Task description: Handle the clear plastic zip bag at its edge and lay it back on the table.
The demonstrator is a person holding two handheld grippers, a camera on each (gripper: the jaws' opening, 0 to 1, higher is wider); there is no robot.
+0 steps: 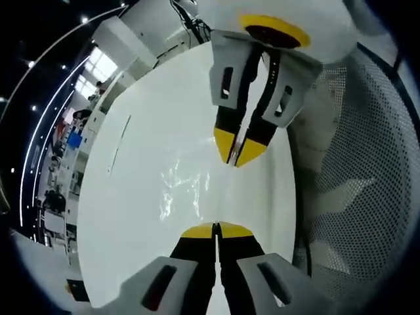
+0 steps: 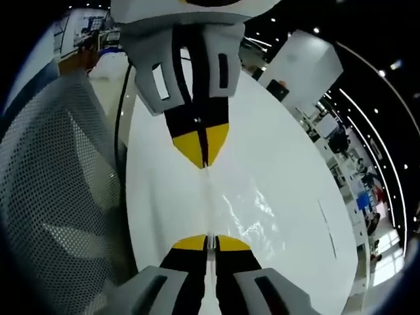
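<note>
- The white table (image 1: pixel 131 197) spreads under both my grippers, with a perforated mesh panel (image 1: pixel 367 197) along one side of it and, beyond its far edge, a lit room with ceiling lights and cluttered benches.
- The clear plastic zip bag (image 1: pixel 187 187) is stretched between the two grippers, its long axis running from one set of tips to the other; I read it mostly by its crinkled glints over the table.
- My left gripper (image 1: pixel 216 231) has its jaws pressed together on one edge of the bag.
- My right gripper (image 2: pixel 209 243) faces it, tips together on the opposite edge, so both are equally near the bag.
- I cannot tell whether the bag touches the tabletop; to lay it back I judge both ends should lower evenly.
</note>
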